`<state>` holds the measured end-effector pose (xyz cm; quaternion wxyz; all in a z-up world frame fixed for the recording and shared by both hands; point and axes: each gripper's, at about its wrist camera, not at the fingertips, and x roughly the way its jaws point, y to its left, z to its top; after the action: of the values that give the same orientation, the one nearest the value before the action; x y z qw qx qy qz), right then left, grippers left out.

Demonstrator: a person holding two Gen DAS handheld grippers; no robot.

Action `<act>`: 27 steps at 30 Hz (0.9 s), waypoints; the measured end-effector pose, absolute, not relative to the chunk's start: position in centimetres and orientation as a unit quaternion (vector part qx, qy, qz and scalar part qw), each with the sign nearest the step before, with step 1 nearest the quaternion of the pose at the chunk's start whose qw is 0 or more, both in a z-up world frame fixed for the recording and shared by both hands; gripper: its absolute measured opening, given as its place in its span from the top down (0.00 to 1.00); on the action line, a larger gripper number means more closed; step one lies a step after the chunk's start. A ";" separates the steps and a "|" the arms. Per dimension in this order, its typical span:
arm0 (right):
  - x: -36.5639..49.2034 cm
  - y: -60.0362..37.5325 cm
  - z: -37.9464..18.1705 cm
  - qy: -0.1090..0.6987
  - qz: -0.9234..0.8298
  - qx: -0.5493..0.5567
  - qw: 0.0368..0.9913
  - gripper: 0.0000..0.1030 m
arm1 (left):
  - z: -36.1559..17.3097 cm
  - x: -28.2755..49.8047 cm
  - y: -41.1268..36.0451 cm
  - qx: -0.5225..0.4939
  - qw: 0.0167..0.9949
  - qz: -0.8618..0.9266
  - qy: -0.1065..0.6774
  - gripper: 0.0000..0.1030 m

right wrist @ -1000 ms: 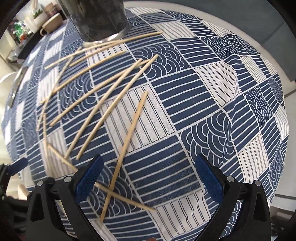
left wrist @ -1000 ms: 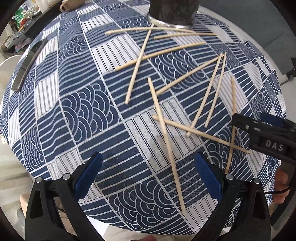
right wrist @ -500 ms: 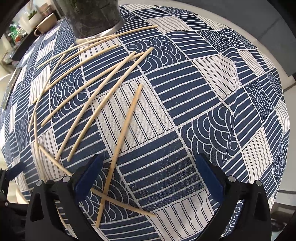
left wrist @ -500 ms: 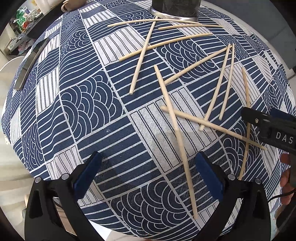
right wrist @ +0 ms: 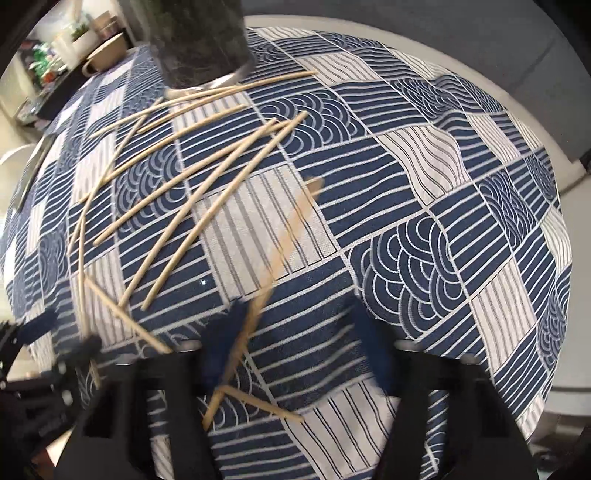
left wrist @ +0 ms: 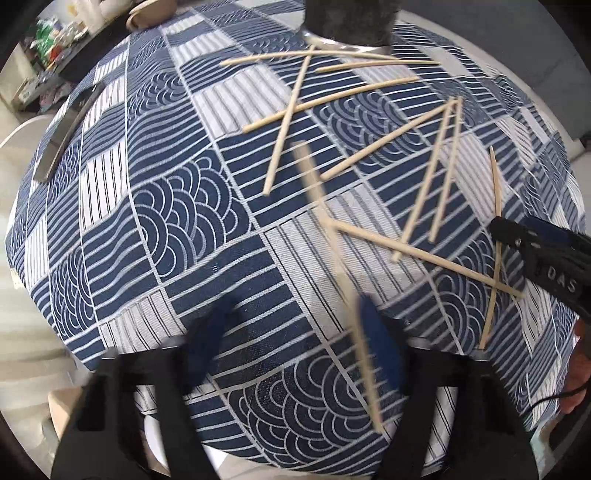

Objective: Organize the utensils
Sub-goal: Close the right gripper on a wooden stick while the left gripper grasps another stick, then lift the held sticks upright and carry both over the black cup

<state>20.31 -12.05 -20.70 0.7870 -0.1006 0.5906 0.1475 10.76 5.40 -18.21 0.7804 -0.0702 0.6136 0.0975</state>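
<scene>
Even, soft daylight; faint shadows. Strong fisheye bulge, dark vignetted corners. Motion blur smears the jaws and nearest chopstick [left wrist: 334,254]; remainder is rendered sharp.

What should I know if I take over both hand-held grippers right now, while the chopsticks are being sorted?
Left hand-held gripper: jaws just closing, not yet shut, with one chopstick between them.
Right hand-held gripper: the same, jaws just closing around another chopstick.
Other chopsticks lie scattered and crossed on the tablecloth, in front of the dark container.
Done: nothing gathered yet.
Left: finish both grips, then collect all.
</scene>
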 end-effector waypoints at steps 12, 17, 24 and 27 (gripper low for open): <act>21.6 -16.8 -20.1 0.605 0.137 -0.045 0.783 0.96 | -17.7 7.9 9.5 -0.153 0.760 0.058 0.629 0.96; 21.8 -18.9 -19.2 0.597 0.140 -0.019 0.790 0.96 | -17.0 6.0 9.9 -0.141 0.765 0.056 0.626 0.95; 21.4 -19.0 -17.4 0.578 0.148 -0.003 0.803 0.96 | -15.0 3.5 10.7 -0.130 0.776 0.057 0.615 0.96; 21.4 -19.7 -16.2 0.566 0.151 0.008 0.810 0.96 | -14.4 4.2 11.2 -0.130 0.781 0.062 0.608 0.95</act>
<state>21.44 -19.66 -16.21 0.8101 0.0085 0.5664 0.1512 4.19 11.16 -14.38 0.7809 -0.1303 0.6078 0.0625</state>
